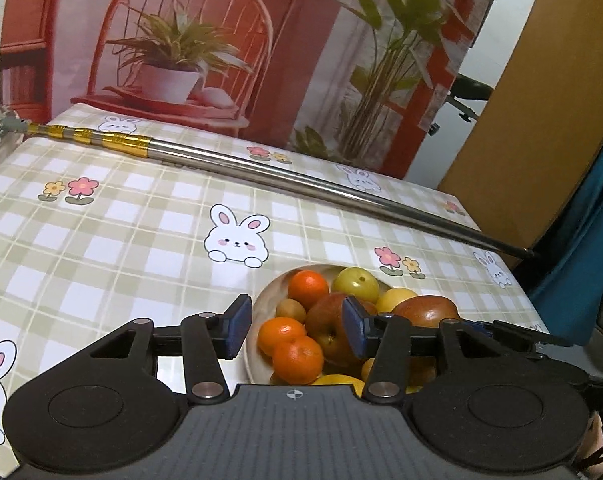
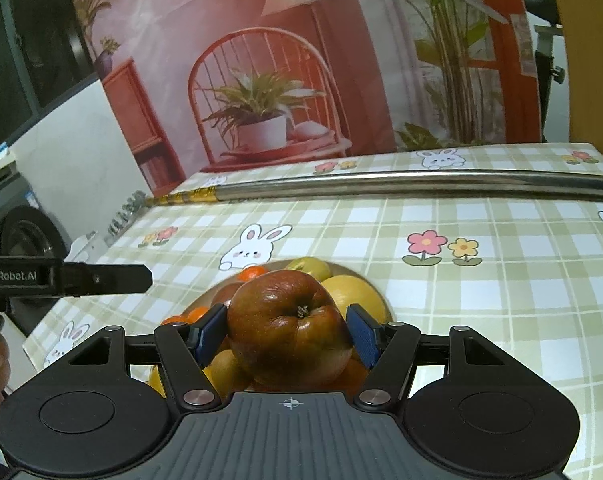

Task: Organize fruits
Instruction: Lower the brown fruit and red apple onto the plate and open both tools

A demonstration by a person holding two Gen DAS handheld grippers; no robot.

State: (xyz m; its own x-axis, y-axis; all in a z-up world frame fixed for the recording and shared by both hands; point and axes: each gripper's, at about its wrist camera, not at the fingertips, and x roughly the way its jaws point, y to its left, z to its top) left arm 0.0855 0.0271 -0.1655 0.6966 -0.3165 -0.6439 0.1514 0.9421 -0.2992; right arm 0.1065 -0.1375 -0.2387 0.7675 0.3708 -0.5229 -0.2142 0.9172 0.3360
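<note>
Tabletop (image 1: 101,240): covered in a green-and-white check cloth with rabbit and flower prints; a printed backdrop (image 1: 221,40) stands along its far edge.

Metal pole (image 1: 301,176): lies flat on the cloth near the far edge, long axis parallel to that edge, gold-banded end toward the far left corner.

Bowl (image 1: 261,304): sits near the front right corner, heaped with fruit: oranges (image 1: 297,358), a green fruit (image 1: 357,284), yellow fruit (image 1: 395,298), a brown apple (image 1: 329,332).

Right gripper (image 2: 287,332): partly open, both blue pads against the sides of a red-brown apple (image 2: 289,328), stem end facing the camera, above the bowl's pile.

Left gripper (image 1: 297,330): jaws apart, nothing between the pads, above the bowl's left side; the fruit lies below.
</note>
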